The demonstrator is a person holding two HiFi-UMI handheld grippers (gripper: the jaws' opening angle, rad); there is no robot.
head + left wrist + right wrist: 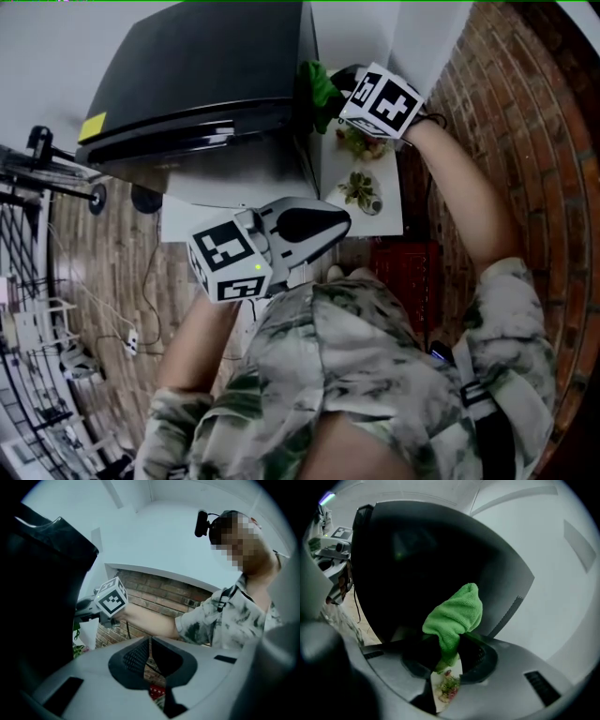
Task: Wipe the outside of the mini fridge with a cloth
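1. Brick in red-brown colour makes the wall (511, 94) at my right side. It runs along my right arm.
2. Black and glossy, the mini fridge (197, 84) stands in front of me, between a white wall and this brick wall. In the right gripper view its dark side wall (417, 559) fills most of the picture.
3. White shelf (389, 211) sits just beside the fridge, at its right, low against the side wall.
4. Left gripper (342, 223) hangs near my chest, apart from the fridge. In the left gripper view (151, 654) its two jaws are brought together with only a thin slit under the tips, and nothing is between them.
5. Right gripper (330, 101) is reached forward to the right upper edge of the fridge. In the right gripper view (446, 652) its jaws are pressed on the lower end of the cloth.
6. Green cloth (457, 611) stands up from these jaws as a soft bundle in front of the black side. From the head view the cloth (317, 86) lies at the fridge's right edge. I cannot tell for sure if it touches.
7. Two small plants (361, 189) with green and pink parts lie on the shelf, under the right gripper.
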